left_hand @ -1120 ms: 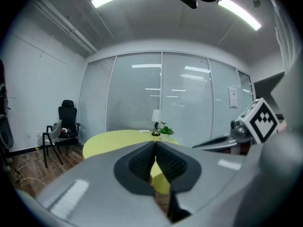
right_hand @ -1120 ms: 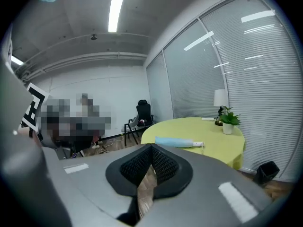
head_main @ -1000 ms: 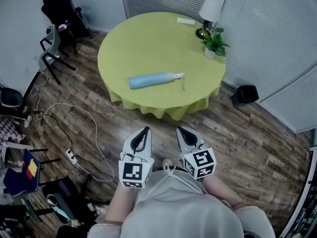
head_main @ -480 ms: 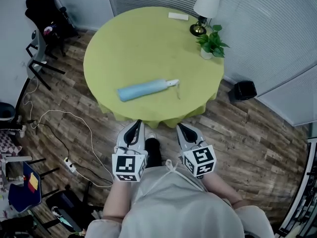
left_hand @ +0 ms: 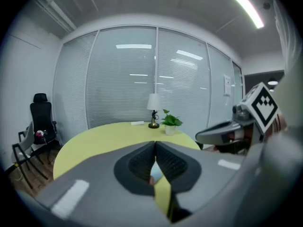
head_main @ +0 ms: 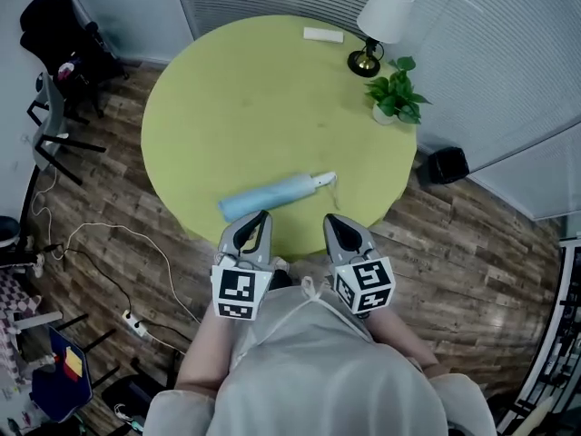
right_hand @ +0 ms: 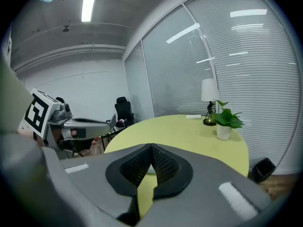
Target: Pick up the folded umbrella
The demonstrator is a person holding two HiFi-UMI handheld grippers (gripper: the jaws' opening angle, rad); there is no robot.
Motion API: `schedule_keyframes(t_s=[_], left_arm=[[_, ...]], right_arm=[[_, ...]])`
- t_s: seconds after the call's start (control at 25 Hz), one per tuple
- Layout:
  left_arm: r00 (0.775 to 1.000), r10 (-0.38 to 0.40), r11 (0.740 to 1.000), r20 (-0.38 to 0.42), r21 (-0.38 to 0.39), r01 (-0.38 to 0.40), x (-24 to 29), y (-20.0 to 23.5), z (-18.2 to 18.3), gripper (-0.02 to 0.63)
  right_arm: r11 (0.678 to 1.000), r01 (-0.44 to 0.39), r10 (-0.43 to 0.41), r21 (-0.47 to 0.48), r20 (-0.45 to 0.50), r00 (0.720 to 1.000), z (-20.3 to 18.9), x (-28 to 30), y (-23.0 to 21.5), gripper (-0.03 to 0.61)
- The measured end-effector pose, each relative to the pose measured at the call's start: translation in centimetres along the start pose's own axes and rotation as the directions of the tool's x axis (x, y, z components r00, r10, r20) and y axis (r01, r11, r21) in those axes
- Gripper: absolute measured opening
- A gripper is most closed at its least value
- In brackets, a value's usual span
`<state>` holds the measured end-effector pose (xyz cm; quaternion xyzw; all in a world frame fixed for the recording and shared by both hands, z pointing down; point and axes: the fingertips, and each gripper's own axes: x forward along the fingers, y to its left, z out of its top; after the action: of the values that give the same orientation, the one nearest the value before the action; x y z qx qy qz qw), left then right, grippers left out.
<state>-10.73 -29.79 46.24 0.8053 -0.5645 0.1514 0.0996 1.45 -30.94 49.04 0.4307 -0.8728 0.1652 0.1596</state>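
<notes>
A light blue folded umbrella (head_main: pixel 270 194) with a white handle lies near the front edge of the round yellow-green table (head_main: pixel 263 89). My left gripper (head_main: pixel 260 216) hangs just in front of the umbrella's left half, jaws shut on nothing. My right gripper (head_main: pixel 333 219) hovers at the table's front edge, below the umbrella's handle end, jaws also shut and empty. In the left gripper view a sliver of the blue umbrella (left_hand: pixel 155 176) peeps between the closed jaws, and the left gripper (left_hand: pixel 155 148) points over the table. The right gripper (right_hand: pixel 151 152) points across the table too.
A table lamp (head_main: pixel 379 21), a potted plant (head_main: pixel 396 101) and a small white box (head_main: pixel 323 34) stand at the table's far side. A black bin (head_main: pixel 448 164) sits on the wood floor at right. Chairs (head_main: pixel 54 107) and cables (head_main: pixel 118 262) lie at left.
Both grippers have come forward to the table's front edge, side by side. The umbrella, which lay well ahead of them, is now right at their tips. Both jaws stayed shut.
</notes>
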Motion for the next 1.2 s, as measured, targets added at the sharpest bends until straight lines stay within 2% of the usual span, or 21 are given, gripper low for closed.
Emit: schedule_keyframes(t_s=[0.12, 0.24, 0.44, 0.6, 0.68, 0.84, 1.0, 1.2], left_arm=[[0.996, -0.068, 0.996, -0.053, 0.049, 0.070, 2.5, 1.4, -0.8, 0.006], [0.970, -0.149, 0.980, -0.193, 0.105, 0.171, 5.6, 2.1, -3.6, 0.015], [0.887, -0.256, 0.921, -0.383, 0.181, 0.344, 10.4, 2.4, -7.8, 0.194], [0.791, -0.329, 0.853, -0.516, 0.197, 0.484, 13.4, 2.0, -11.2, 0.316], [0.749, -0.335, 0.820, -0.572, 0.215, 0.530, 14.5, 1.8, -13.2, 0.359], [0.678, -0.328, 0.779, -0.658, 0.219, 0.588, 15.9, 1.6, -16.7, 0.396], [0.615, -0.351, 0.763, -0.706, 0.165, 0.625, 16.9, 1.0, -18.3, 0.402], [0.542, -0.297, 0.709, -0.786, 0.198, 0.676, 17.6, 0.8, -20.6, 0.356]], right_arm=[[1.000, 0.026, -0.025, 0.018, -0.011, 1.000, 0.3, 2.5, -0.6, -0.002], [0.999, 0.048, -0.047, 0.026, -0.028, 0.999, 0.1, 4.5, -1.4, -0.002], [0.995, 0.085, -0.081, 0.052, -0.085, 0.993, -1.1, 7.1, -3.0, -0.002], [0.991, 0.105, -0.095, 0.083, -0.114, 0.989, -2.1, 9.2, -4.2, -0.002], [0.991, 0.102, -0.092, 0.087, -0.120, 0.989, -2.5, 9.9, -4.3, -0.002], [0.992, 0.094, -0.083, 0.083, -0.125, 0.989, -2.6, 11.1, -4.1, -0.002], [0.993, 0.088, -0.077, 0.080, -0.131, 0.988, -2.8, 11.8, -4.2, -0.002], [0.994, 0.085, -0.073, 0.071, -0.149, 0.986, -3.0, 11.9, -4.3, -0.002]])
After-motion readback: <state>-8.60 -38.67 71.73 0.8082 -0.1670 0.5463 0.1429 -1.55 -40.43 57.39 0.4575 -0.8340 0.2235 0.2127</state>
